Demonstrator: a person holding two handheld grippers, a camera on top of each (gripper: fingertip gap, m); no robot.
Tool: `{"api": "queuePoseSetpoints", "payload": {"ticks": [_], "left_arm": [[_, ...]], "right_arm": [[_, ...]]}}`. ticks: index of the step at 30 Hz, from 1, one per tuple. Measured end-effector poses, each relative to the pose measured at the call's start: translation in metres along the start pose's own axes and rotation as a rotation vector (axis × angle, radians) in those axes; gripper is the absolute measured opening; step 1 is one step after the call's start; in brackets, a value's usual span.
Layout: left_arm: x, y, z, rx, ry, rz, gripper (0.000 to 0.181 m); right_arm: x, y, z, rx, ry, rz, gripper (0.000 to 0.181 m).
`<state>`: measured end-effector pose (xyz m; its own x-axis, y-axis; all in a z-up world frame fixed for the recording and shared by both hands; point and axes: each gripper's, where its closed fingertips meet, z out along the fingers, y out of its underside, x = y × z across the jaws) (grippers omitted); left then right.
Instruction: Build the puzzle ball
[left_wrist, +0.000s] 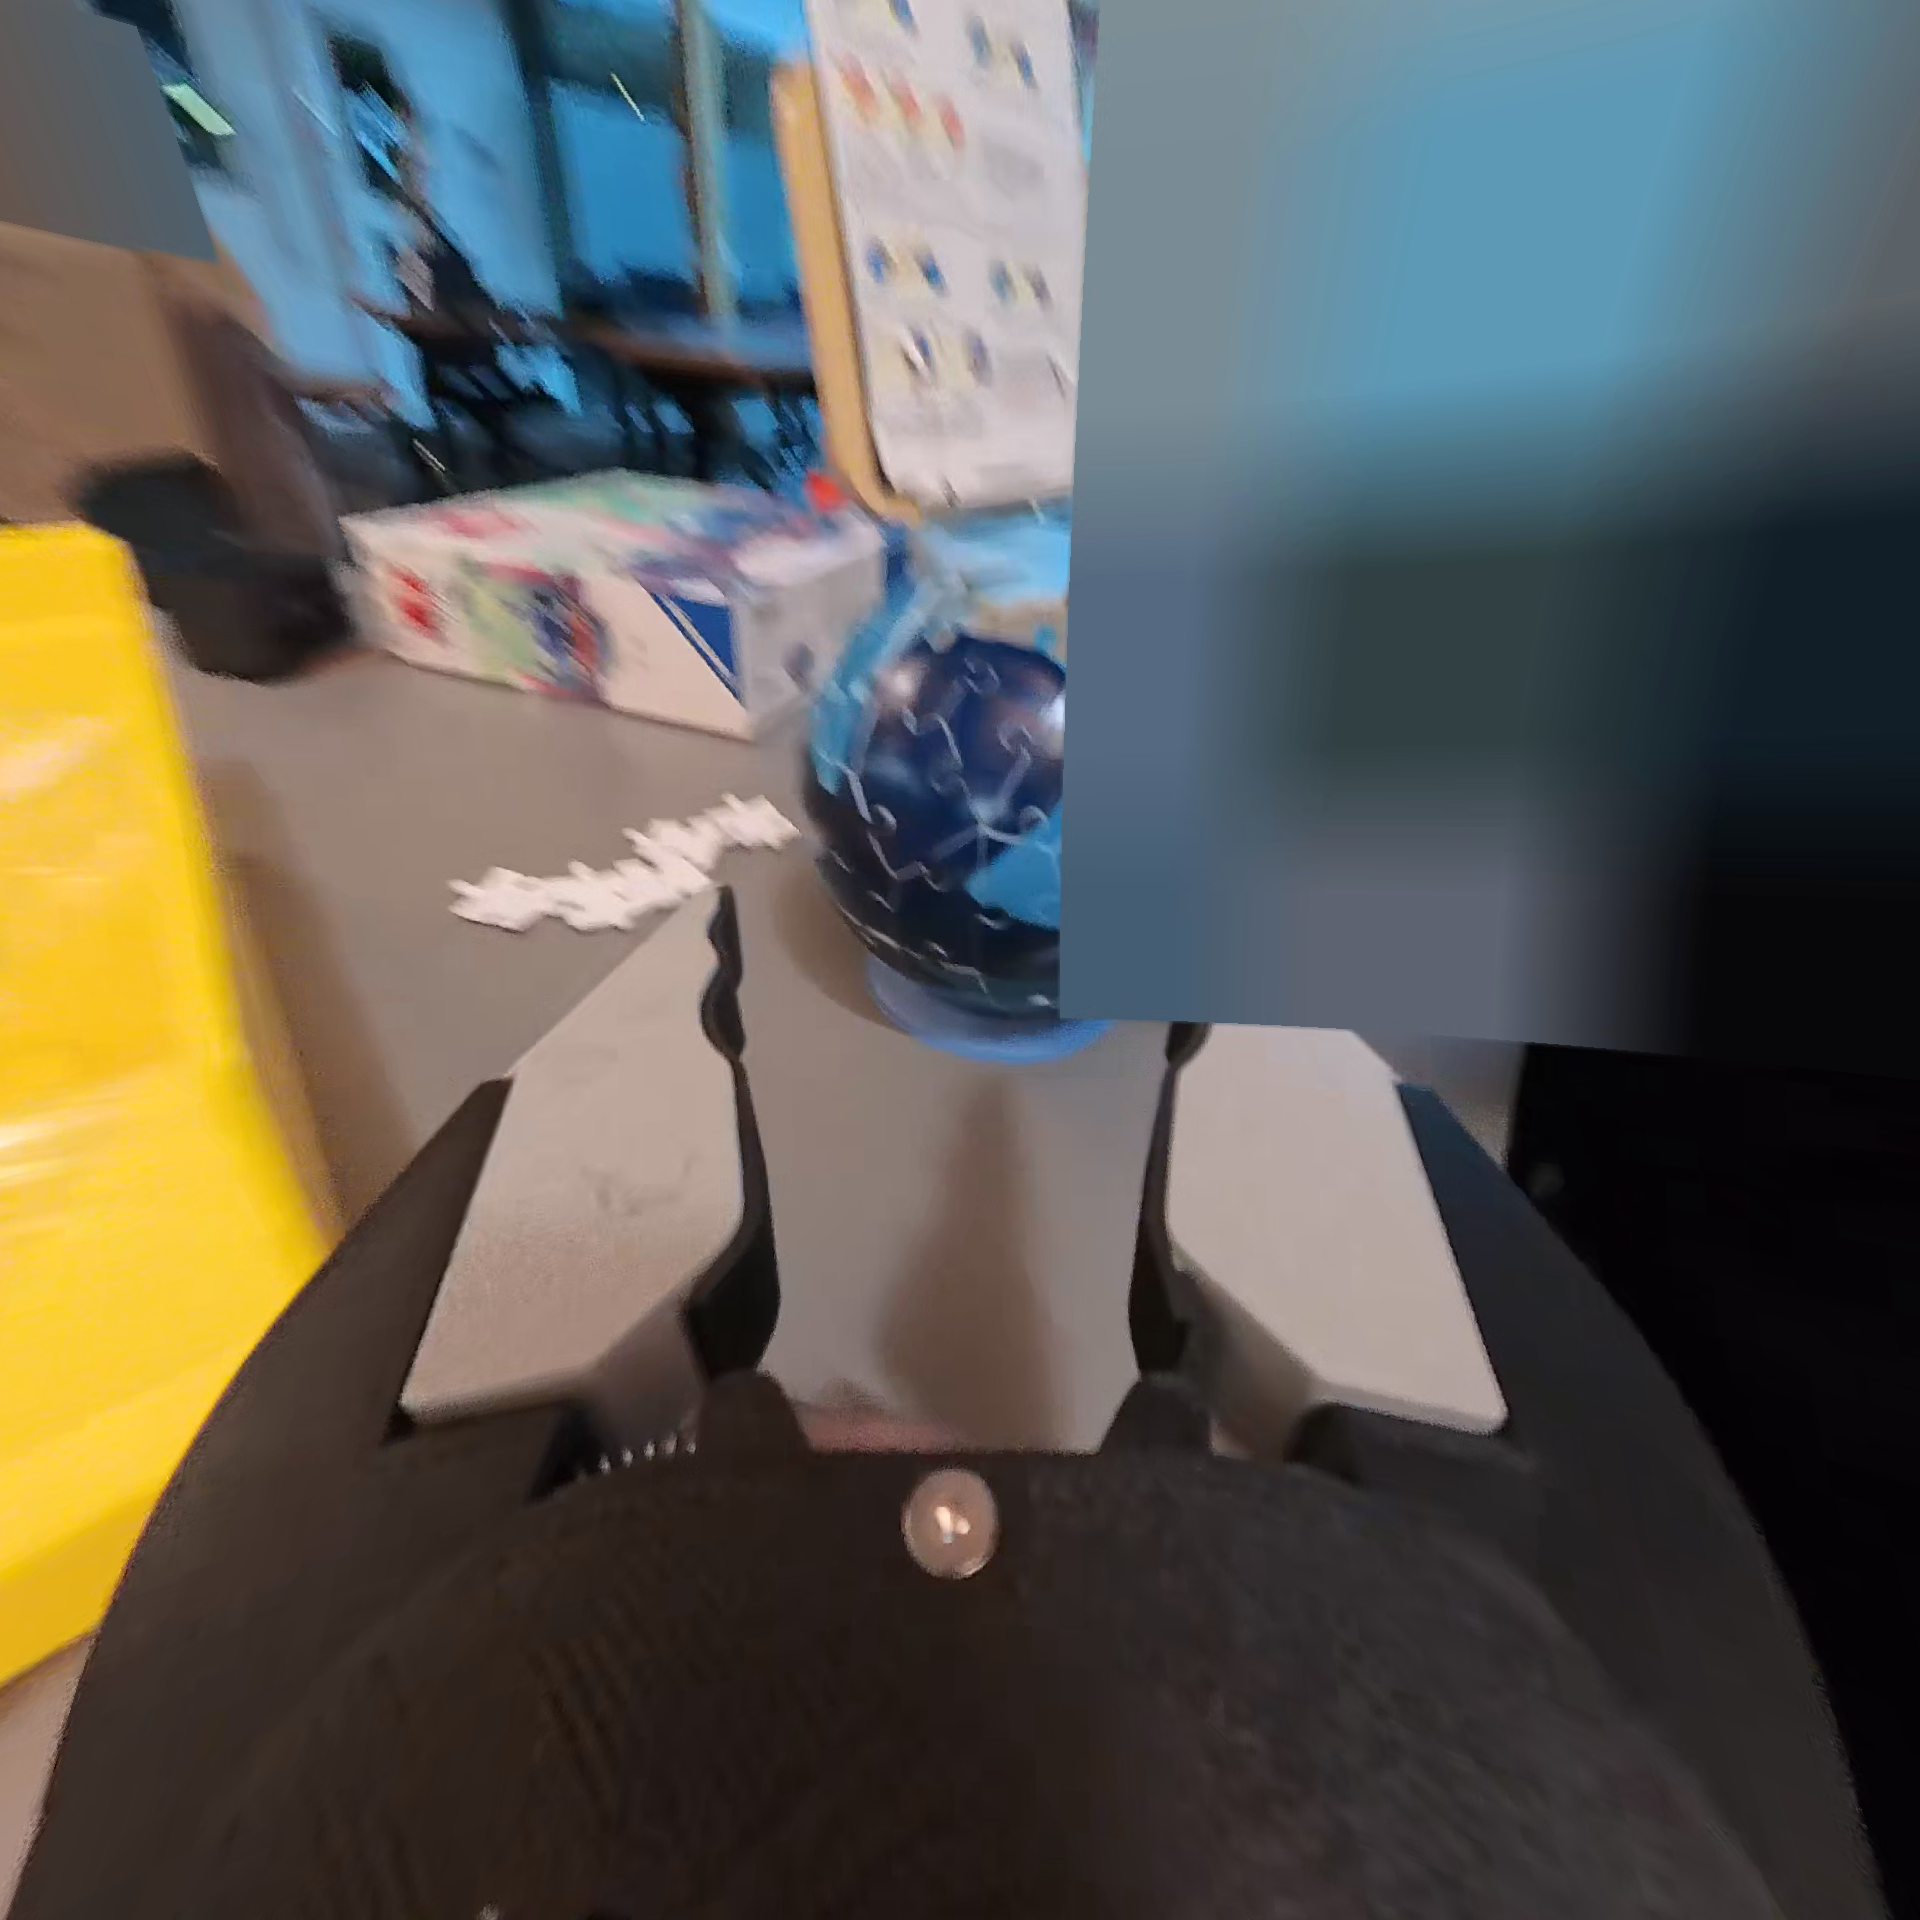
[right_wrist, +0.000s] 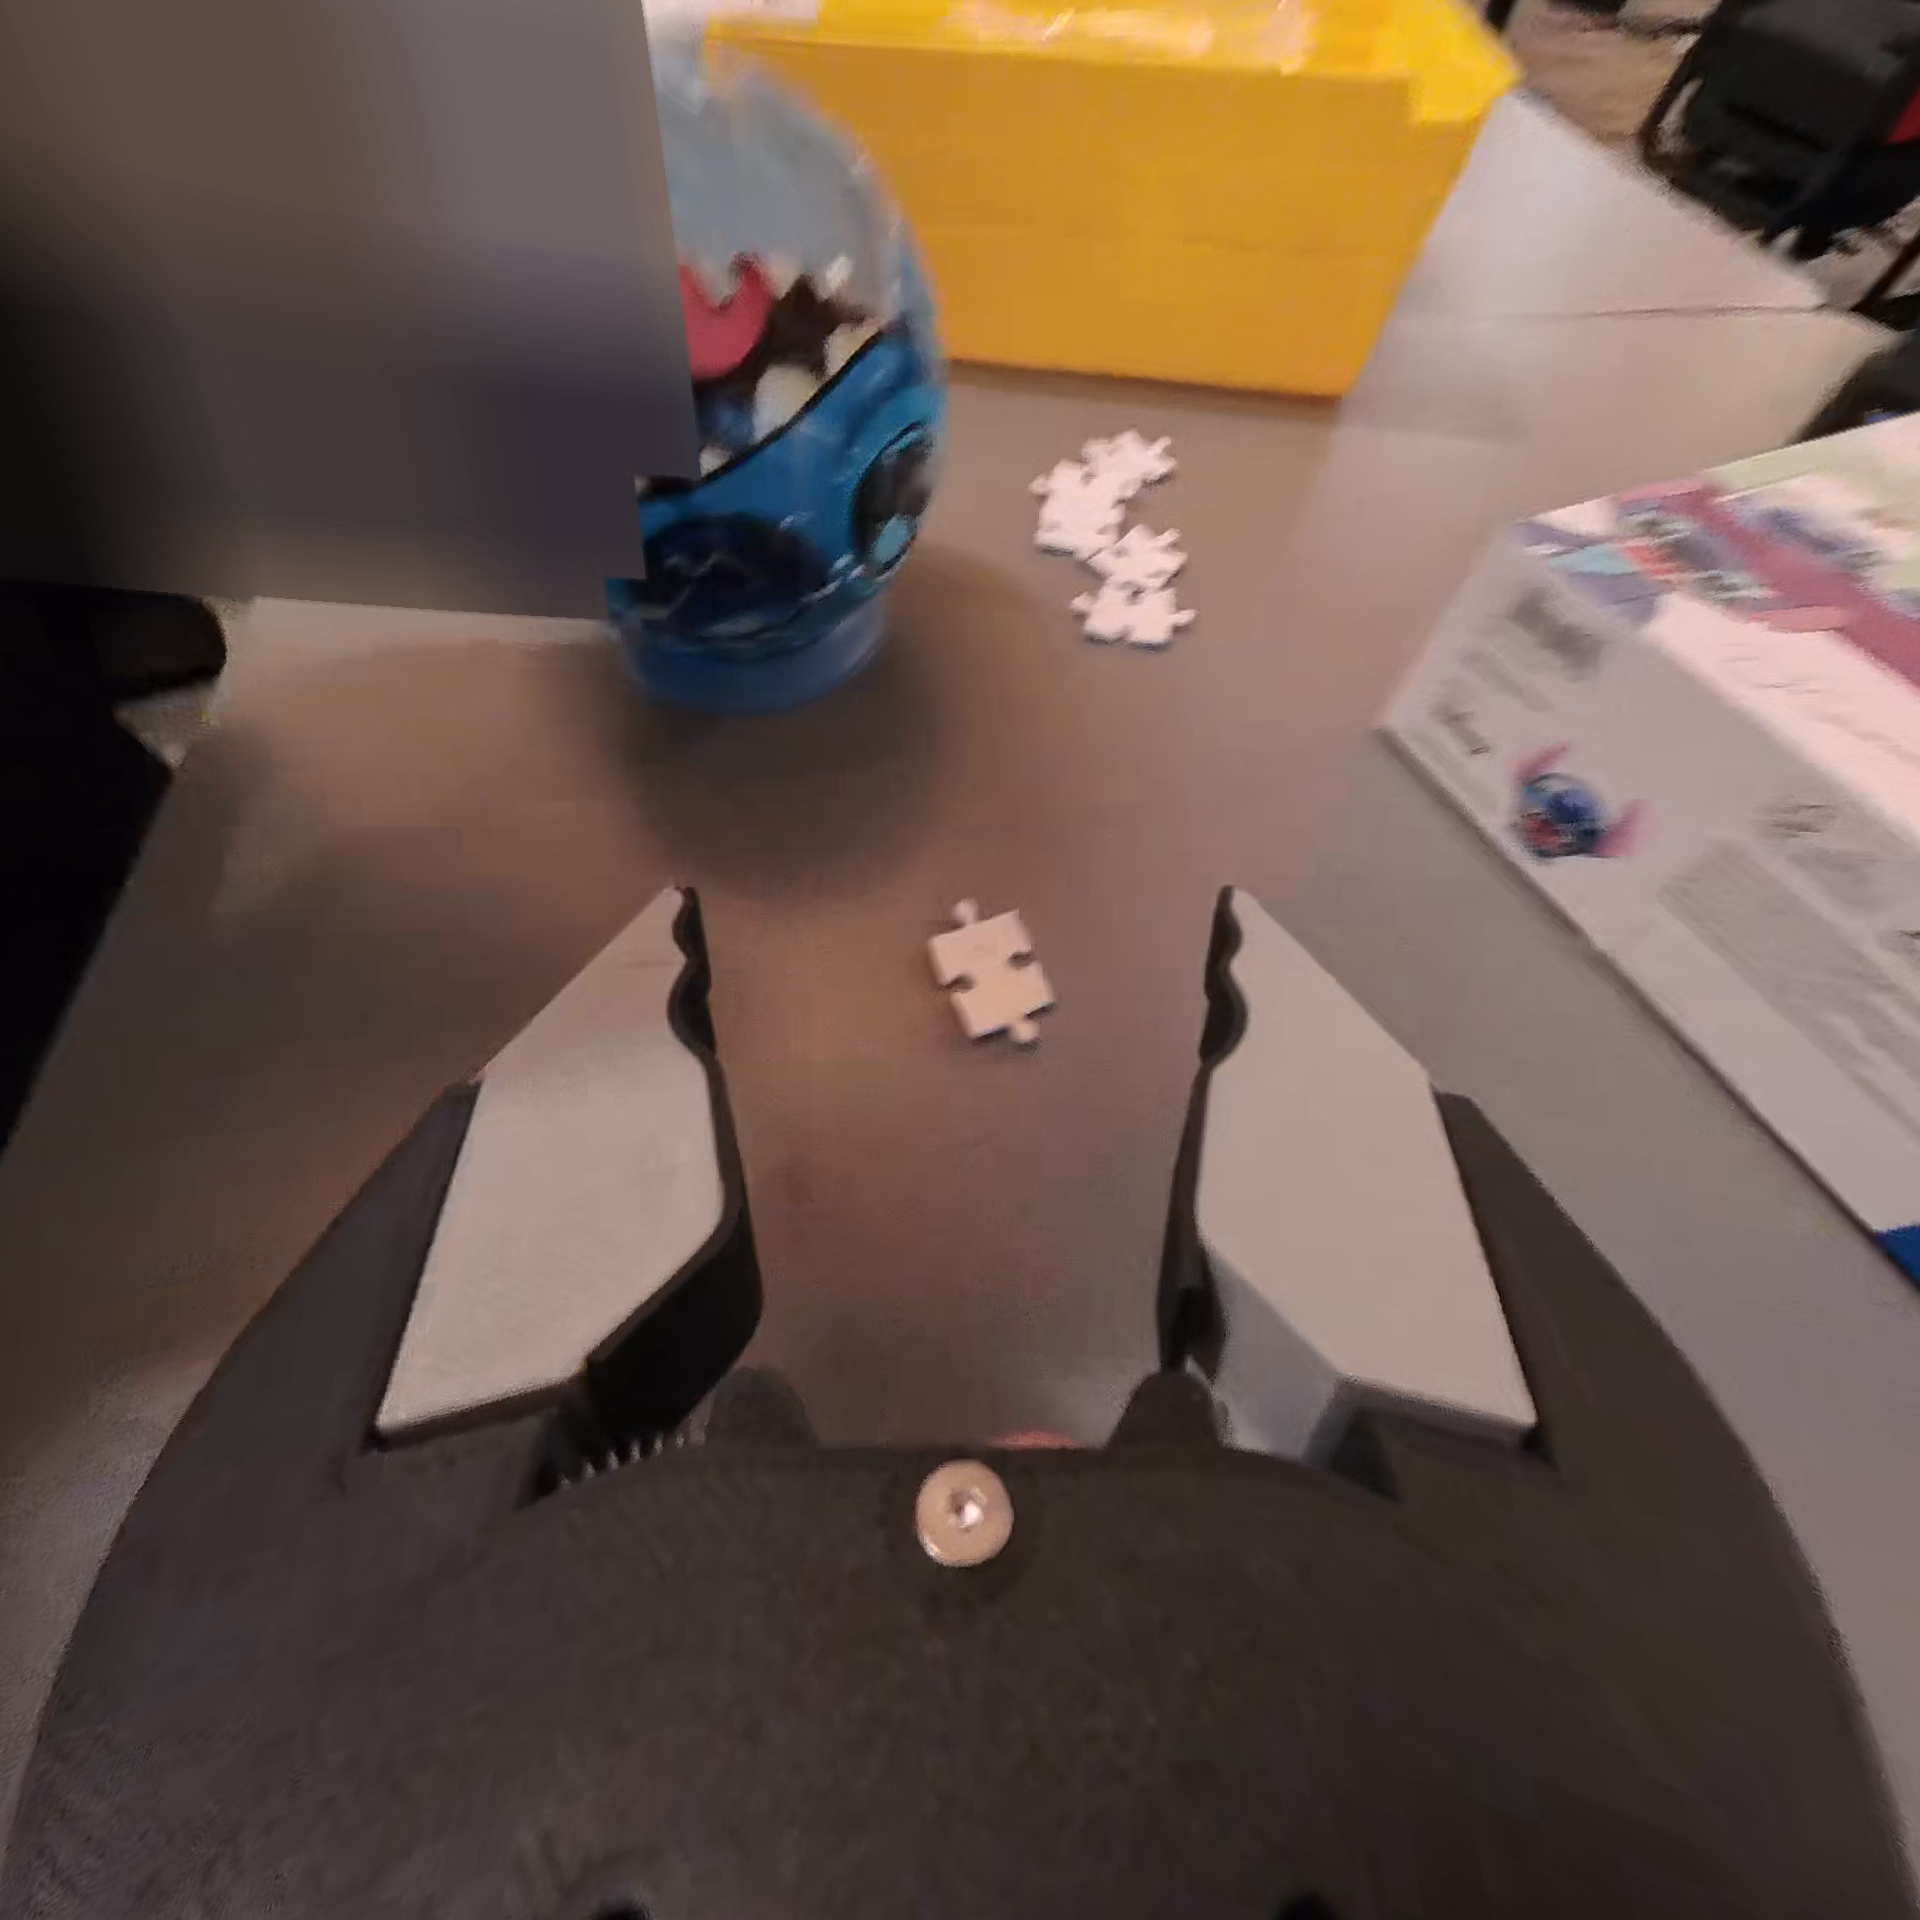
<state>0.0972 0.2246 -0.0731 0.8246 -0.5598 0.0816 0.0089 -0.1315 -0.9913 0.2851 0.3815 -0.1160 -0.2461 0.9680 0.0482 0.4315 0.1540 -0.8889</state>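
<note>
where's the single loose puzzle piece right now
In the right wrist view the single puzzle piece lies white side up on the grey table, just ahead of the open right gripper, nearer than the puzzle ball.

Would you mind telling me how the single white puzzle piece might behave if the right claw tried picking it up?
The small flat white puzzle piece looks thin and light, so probably hard to pinch. On the smooth grey table it may slide.

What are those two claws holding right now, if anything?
Nothing. The right claw is open above a loose white puzzle piece lying on the table; the left claw is open and empty near the puzzle ball.
</note>
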Motion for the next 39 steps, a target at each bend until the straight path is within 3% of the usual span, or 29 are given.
{"api": "queuePoseSetpoints", "payload": {"ticks": [2,5,18,27,39], "left_arm": [[0.003,0.010,0.008,-0.078,0.029,0.015,0.087],[-0.001,0.018,0.016,-0.144,0.012,0.044,0.090],[0.005,0.042,0.039,-0.326,0.079,0.030,0.092],[0.006,0.038,0.038,-0.302,0.154,-0.046,0.090],[0.006,0.062,0.044,-0.473,0.238,0.007,0.092]], "right_arm": [[-0.014,0.013,0.002,-0.074,-0.001,-0.071,0.096],[-0.022,0.022,-0.005,-0.084,-0.005,-0.103,0.086],[-0.003,0.039,-0.049,-0.010,-0.010,0.025,0.082],[0.008,0.041,-0.048,-0.019,-0.010,0.045,0.080],[0.016,0.040,-0.048,-0.002,-0.054,0.126,0.079]]}}
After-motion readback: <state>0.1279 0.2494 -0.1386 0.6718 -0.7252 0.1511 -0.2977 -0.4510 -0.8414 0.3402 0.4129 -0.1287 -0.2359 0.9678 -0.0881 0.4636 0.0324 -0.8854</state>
